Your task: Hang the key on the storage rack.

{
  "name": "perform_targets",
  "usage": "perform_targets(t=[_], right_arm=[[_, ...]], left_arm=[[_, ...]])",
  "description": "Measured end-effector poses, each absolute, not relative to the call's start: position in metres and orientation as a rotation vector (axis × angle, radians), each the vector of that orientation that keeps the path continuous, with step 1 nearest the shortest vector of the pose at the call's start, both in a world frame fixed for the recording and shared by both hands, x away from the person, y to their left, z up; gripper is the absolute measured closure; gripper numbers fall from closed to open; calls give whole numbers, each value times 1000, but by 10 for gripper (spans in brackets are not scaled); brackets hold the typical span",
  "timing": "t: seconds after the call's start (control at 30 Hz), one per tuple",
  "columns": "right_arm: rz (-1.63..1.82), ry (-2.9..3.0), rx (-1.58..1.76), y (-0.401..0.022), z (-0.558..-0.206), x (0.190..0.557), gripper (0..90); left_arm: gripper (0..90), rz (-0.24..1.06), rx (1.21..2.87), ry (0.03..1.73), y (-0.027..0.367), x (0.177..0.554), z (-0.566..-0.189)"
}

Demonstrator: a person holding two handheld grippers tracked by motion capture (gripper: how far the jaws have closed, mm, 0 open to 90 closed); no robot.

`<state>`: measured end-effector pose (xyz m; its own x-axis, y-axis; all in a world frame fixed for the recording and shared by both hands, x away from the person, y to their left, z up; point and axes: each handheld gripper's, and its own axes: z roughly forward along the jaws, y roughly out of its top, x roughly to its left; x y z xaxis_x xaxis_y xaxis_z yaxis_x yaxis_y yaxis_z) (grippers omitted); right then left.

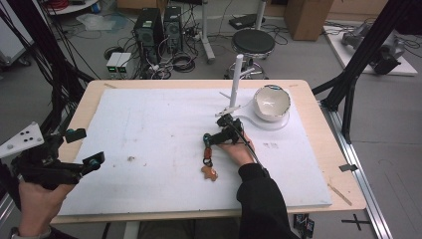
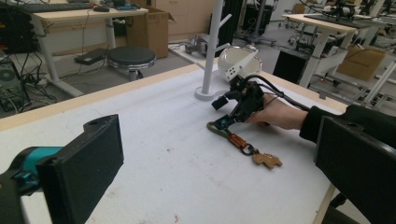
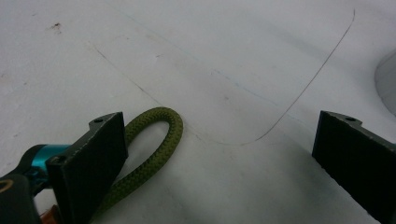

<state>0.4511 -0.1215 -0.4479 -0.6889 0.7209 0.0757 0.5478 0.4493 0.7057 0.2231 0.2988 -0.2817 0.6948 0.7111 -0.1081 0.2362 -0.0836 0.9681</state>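
A keychain (image 1: 208, 162) lies mid-table on the white mat: a green rope loop (image 3: 159, 135), an orange leather tab (image 2: 237, 140), a ring and a tan wooden charm (image 2: 267, 160). My right gripper (image 1: 213, 130) sits low over the mat, open, with its left jaw resting against the rope loop and nothing between the jaws. A hand holds it from the right. In its own view the right gripper (image 3: 219, 140) shows bare mat in the gap. My left gripper (image 1: 85, 147) hovers open at the table's left edge, far from the keychain, seen again as the left gripper (image 2: 217, 154).
A white peg stand (image 1: 235, 82) and a white bowl (image 1: 271, 102) sit at the back right of the mat (image 1: 149, 119). The wooden table edge (image 1: 343, 164) rims the mat. A stool, computers and cables lie beyond the table.
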Motion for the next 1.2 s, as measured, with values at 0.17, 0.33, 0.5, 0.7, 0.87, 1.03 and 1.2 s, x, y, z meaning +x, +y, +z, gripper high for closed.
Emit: perform_targets(t=[0.17, 0.33, 0.5, 0.7, 0.87, 1.03, 1.2], right_arm=[[1007, 2454, 1065, -117, -449, 449, 39], [998, 2452, 1068, -116, -448, 448, 59], [1026, 2490, 982, -114, -443, 443, 335], [1081, 2519, 948, -113, -440, 438, 723], [1089, 2541, 943, -114, -439, 438, 825], [1091, 2524, 910, -114, -435, 435, 837], [1140, 2500, 912, -119, -426, 434, 840]], left_arm=[[19, 466, 1644, 787, 299, 224, -283], [19, 468, 1645, 783, 298, 224, -282], [18, 462, 1645, 787, 298, 224, -283], [19, 463, 1643, 784, 299, 225, -282], [19, 465, 1642, 788, 299, 226, -283], [19, 469, 1641, 783, 299, 225, -282], [19, 466, 1640, 784, 299, 225, -281]])
